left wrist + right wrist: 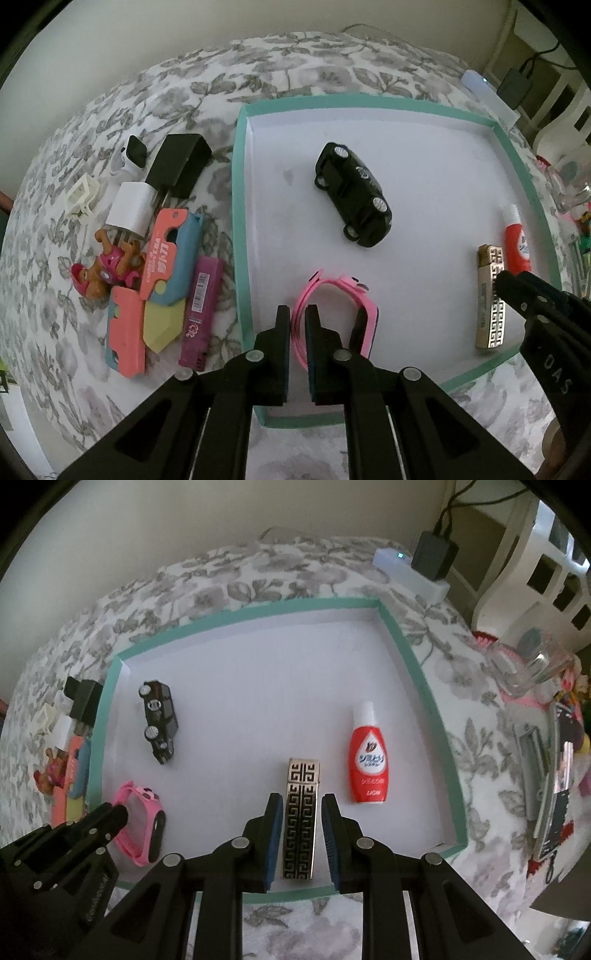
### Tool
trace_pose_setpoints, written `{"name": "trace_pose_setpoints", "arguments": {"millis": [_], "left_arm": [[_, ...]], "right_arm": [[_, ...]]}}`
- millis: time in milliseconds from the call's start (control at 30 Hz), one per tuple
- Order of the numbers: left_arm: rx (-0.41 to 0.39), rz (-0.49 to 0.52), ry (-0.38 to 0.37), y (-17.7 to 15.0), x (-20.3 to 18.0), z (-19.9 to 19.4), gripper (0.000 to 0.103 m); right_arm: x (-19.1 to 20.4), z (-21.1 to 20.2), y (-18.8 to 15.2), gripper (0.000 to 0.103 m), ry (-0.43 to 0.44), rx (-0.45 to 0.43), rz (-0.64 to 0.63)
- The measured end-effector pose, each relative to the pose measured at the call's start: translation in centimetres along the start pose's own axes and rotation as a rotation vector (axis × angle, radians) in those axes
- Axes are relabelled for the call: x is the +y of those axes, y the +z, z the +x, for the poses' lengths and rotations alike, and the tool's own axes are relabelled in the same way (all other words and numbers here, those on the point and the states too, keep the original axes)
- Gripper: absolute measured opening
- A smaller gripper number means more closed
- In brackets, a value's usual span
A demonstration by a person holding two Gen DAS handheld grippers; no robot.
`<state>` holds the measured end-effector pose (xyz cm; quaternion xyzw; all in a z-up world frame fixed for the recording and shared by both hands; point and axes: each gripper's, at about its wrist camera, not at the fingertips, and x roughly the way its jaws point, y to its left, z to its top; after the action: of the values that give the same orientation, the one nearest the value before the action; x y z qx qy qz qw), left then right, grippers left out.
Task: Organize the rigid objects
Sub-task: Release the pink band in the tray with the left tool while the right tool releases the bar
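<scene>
Your left claw (297,325) was pinched on the strap of the pink watch (340,314), which sat inside the teal-rimmed tray (236,221) near its front wall, apparently resting on the white floor, though contact was hard to confirm. Your right claw (299,812) stood parted around the patterned metal lighter (301,819), fingers close on both sides but with a sliver of gap, so it held nothing. That lighter lay flat near the tray's front wall, just beside the red bottle (369,760); the black toy car (159,720) lay farther back toward the tray's left wall. Outside the tray's left wall, on the floral bedspread (110,110), 2 chargers, a toy pup figure (107,267), some pink-and-blue cards (162,254) and a purple box (201,314) waited in a cluster. The step in hand looked like placement: you would have done well to release the watch only once it rested flat, then lift both claws straight up so neither dragged the strap nor nudged the lighter into the bottle. Keeping spacing between items would have left room for the cluster.
</scene>
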<state>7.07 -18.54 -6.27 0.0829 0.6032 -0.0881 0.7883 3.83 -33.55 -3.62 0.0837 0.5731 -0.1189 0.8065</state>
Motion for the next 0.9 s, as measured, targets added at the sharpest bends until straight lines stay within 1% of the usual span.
{"name": "trace_pose_setpoints", "arguments": {"millis": [33,67,100,167,200,233,333,367,400,433,467,567,633,667,700,733,767,833,900], "left_arm": [[-0.003,-0.003,-0.003,0.1,0.1,-0.1,0.011],[-0.007,-0.007,-0.006,0.1,0.2,-0.3,0.017],[-0.01,-0.01,-0.008,0.3,0.3,-0.5,0.026],[-0.021,-0.019,-0.014,0.3,0.5,-0.8,0.035],[-0.028,-0.025,-0.019,0.4,0.6,-1.1,0.038],[-0.034,-0.032,-0.023,0.5,0.8,-1.3,0.039],[-0.047,-0.054,-0.03,0.6,1.2,-1.8,0.04],[-0.049,-0.066,-0.031,0.6,1.4,-1.9,0.047],[-0.05,-0.081,-0.031,0.7,1.7,-2.1,0.058],[-0.049,-0.097,-0.027,0.8,2.1,-2.1,0.062],[-0.051,-0.111,-0.019,0.9,2.5,-2.1,0.064],[-0.057,-0.162,0.012,1.0,4.2,-2.3,0.065],[-0.059,-0.19,0.017,1.1,5.1,-2.4,0.067],[-0.059,-0.205,0.018,1.1,5.6,-2.5,0.067],[-0.056,-0.222,0.02,1.1,6.1,-2.5,0.067],[-0.05,-0.239,0.026,1.1,6.6,-2.6,0.067],[-0.045,-0.249,0.033,1.0,6.9,-2.6,0.068],[-0.029,-0.273,0.056,0.9,7.9,-2.4,0.068],[-0.013,-0.304,0.069,0.8,8.9,-2.1,0.069]], "right_arm": [[0.0,-0.3,0.1,0.024,-0.002,-0.009,0.003],[-0.1,-0.6,0.2,0.025,-0.003,-0.021,0.006],[-0.2,-0.9,0.3,0.025,-0.003,-0.031,0.009],[-0.3,-1.4,0.5,0.026,-0.005,-0.045,0.013],[-0.3,-1.7,0.6,0.03,-0.007,-0.054,0.015],[-0.3,-1.9,0.7,0.034,-0.007,-0.063,0.017],[-0.4,-2.3,0.8,0.036,-0.004,-0.08,0.022],[-0.4,-2.4,0.8,0.036,-0.005,-0.083,0.023],[-0.4,-2.3,0.8,0.036,-0.006,-0.082,0.023],[-0.3,-2.2,0.7,0.036,-0.008,-0.08,0.022],[-0.3,-2.1,0.7,0.038,-0.009,-0.077,0.02],[0.1,-1.8,0.6,0.05,-0.007,-0.065,0.011],[0.4,-1.6,0.5,0.052,-0.002,-0.063,-0.003],[0.6,-1.6,0.5,0.055,-0.002,-0.065,-0.01],[0.8,-1.5,0.5,0.063,-0.004,-0.067,-0.017],[0.9,-1.5,0.5,0.067,-0.009,-0.071,-0.025],[1.1,-1.5,0.4,0.069,-0.013,-0.073,-0.033],[1.4,-1.3,0.4,0.07,-0.01,-0.07,-0.046],[1.6,-1.1,0.4,0.079,-0.007,-0.068,-0.054]]}}
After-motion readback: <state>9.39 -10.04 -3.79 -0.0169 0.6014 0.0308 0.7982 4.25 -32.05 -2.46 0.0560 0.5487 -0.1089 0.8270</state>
